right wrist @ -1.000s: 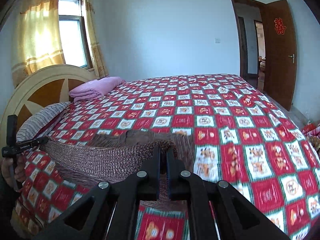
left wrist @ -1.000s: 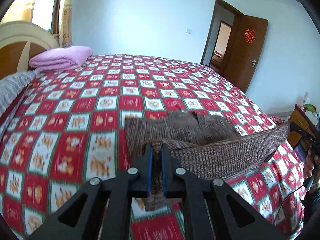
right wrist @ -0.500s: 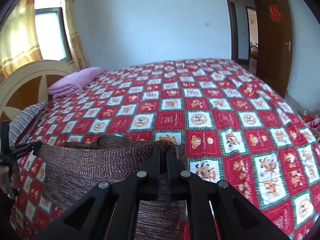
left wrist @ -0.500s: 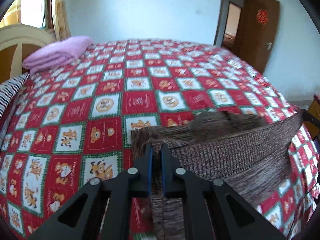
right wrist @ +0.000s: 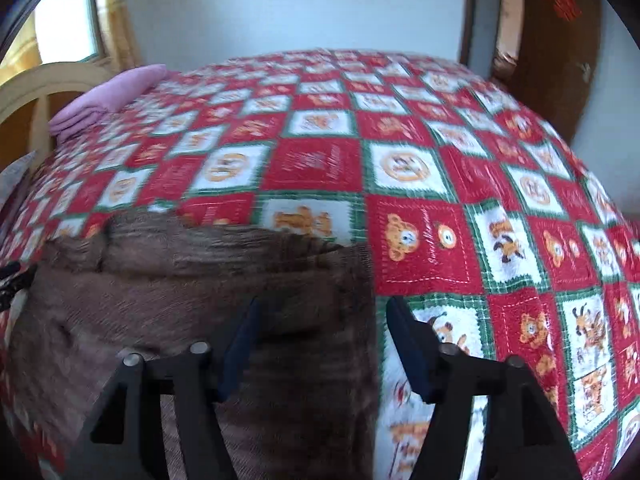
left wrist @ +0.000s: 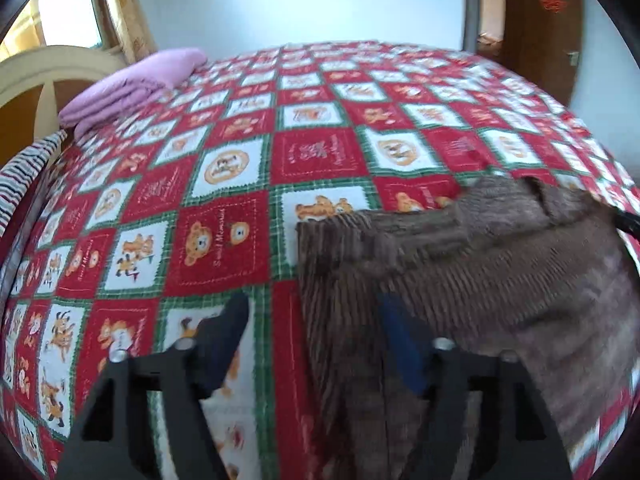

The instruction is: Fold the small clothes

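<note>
Sweater (left wrist: 460, 280) lying flat on the checked bedspread (left wrist: 224, 184), both grippers spread wide.

Left gripper (left wrist: 316, 344) straddles its left edge at lower centre; right gripper (right wrist: 320, 344) straddles its right edge. Pink blanket (left wrist: 132, 84) sits upper left.

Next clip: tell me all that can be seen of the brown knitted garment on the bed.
The brown knitted garment is a ribbed, mottled brown knit, soft and thick-looking. It lies on the red, white and green checked bedspread, folded so that a doubled layer runs along its far edge. The left gripper and right gripper hang open at opposite side edges, each straddling an edge; contact is unclear in the blur.
</note>
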{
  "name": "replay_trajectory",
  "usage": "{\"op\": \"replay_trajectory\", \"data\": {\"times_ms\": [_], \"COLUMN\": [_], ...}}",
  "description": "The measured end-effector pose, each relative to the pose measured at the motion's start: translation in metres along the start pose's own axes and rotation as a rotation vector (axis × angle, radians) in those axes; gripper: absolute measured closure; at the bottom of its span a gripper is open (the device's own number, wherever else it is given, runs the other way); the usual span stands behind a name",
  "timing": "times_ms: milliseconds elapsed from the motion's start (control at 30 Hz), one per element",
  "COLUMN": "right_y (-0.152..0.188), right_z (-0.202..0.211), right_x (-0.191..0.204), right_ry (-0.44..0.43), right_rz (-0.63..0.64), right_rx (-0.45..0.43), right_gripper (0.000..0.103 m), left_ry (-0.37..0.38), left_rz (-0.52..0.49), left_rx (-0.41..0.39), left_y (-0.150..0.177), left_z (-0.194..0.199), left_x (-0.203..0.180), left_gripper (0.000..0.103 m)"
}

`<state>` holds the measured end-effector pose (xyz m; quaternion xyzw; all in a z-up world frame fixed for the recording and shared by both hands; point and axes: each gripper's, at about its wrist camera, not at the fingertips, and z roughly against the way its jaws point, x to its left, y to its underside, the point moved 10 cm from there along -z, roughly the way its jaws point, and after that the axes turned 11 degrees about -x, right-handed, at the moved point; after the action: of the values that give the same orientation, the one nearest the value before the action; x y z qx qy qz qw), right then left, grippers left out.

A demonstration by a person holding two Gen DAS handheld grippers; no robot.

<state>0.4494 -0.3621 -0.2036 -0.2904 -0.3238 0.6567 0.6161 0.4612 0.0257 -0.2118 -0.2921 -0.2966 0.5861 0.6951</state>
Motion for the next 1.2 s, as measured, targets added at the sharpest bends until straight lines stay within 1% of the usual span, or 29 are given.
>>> {"op": "replay_trajectory", "data": {"times_ms": [33, 67, 100, 133, 200, 267, 300, 333, 367, 400, 433, 467, 500, 567, 633, 700, 767, 900, 967, 1000, 1033, 1100, 1167, 1200], "right_y": [0.003, 0.004, 0.01, 0.014, 0.019, 0.019, 0.015, 0.006, -0.007, -0.024, -0.044, -0.059, -0.074, -0.08, -0.073, -0.06, -0.04, 0.004, 0.029, 0.036, 0.047, 0.065, 0.078, 0.084], "right_z": [0.007, 0.009, 0.011, 0.008, 0.0, -0.012, -0.022, -0.033, -0.04, -0.045, -0.048, -0.047, -0.043, -0.041, -0.036, -0.03, -0.021, 0.012, 0.032, 0.039, 0.048, 0.065, 0.077, 0.082], "right_x": [0.012, 0.02, 0.034, 0.043, 0.054, 0.061, 0.063, 0.062, 0.059, 0.052, 0.044, 0.036, 0.024, 0.018, 0.013, 0.006, -0.003, -0.02, -0.026, -0.027, -0.03, -0.031, -0.033, -0.032], "right_ry": [-0.022, -0.038, -0.064, -0.065, -0.024, 0.012, 0.022, 0.037, 0.062, 0.091, 0.113, 0.131, 0.153, 0.144, 0.131, 0.131, 0.094, 0.021, 0.0, -0.004, -0.013, -0.028, -0.031, -0.034], "right_rz": [0.048, 0.074, 0.13, 0.172, 0.266, 0.339, 0.348, 0.337, 0.315, 0.276, 0.22, 0.17, 0.096, 0.046, 0.051, 0.05, 0.004, -0.082, -0.116, -0.13, -0.153, -0.179, -0.187, -0.182], "right_rx": [0.006, 0.011, 0.028, 0.045, 0.068, 0.081, 0.098, 0.104, 0.093, 0.069, 0.033, 0.001, -0.038, -0.052, -0.05, -0.051, -0.03, 0.0, 0.011, 0.013, 0.017, 0.025, 0.027, 0.033], "right_gripper": [0.037, 0.037, 0.037, 0.037, 0.037, 0.037, 0.037, 0.037, 0.037, 0.037, 0.037, 0.037, 0.037, 0.037, 0.037, 0.037, 0.037, 0.037, 0.037, 0.037, 0.037, 0.037, 0.037, 0.037], "left_ry": [0.007, 0.003, -0.003, -0.009, -0.052, -0.088, -0.102, -0.126, -0.17, -0.201, -0.232, -0.251, -0.287, -0.331, -0.329, -0.324, -0.314, -0.234, -0.174, -0.141, -0.094, -0.044, 0.024, 0.054], "left_rz": [-0.041, -0.078, -0.119, -0.159, -0.238, -0.271, -0.274, -0.28, -0.286, -0.266, -0.21, -0.158, -0.105, -0.026, 0.003, 0.016, 0.011, 0.036, 0.053, 0.06, 0.063, 0.063, 0.066, 0.067], "left_rx": [-0.004, 0.0, 0.001, -0.002, -0.003, -0.016, -0.026, -0.032, -0.038, -0.037, -0.022, -0.009, -0.001, 0.013, 0.041, 0.06, 0.059, 0.013, -0.017, -0.025, -0.037, -0.043, -0.043, -0.033], "left_y": [0.005, 0.01, 0.015, 0.02, 0.023, 0.019, 0.012, 0.005, -0.005, -0.011, -0.019, -0.026, -0.032, -0.036, -0.026, -0.011, 0.003, 0.024, 0.031, 0.033, 0.037, 0.045, 0.054, 0.06], "left_z": [0.008, 0.011, 0.013, 0.012, 0.003, -0.002, -0.007, -0.012, -0.019, -0.024, -0.03, -0.035, -0.038, -0.039, -0.038, -0.033, -0.023, 0.013, 0.034, 0.041, 0.049, 0.059, 0.068, 0.069], "left_x": [-0.002, -0.004, -0.008, -0.012, -0.019, -0.023, -0.024, -0.025, -0.021, -0.015, -0.004, 0.006, 0.021, 0.044, 0.053, 0.061, 0.065, 0.056, 0.047, 0.04, 0.031, 0.016, -0.001, -0.008], "left_gripper": [0.026, 0.017, 0.013, 0.01, 0.01, 0.009, 0.009, 0.006, 0.005, 0.005, 0.005, 0.005, 0.005, 0.006, 0.006, 0.006, 0.006, 0.006, 0.006, 0.007, 0.01, 0.016, 0.028, 0.031]}}
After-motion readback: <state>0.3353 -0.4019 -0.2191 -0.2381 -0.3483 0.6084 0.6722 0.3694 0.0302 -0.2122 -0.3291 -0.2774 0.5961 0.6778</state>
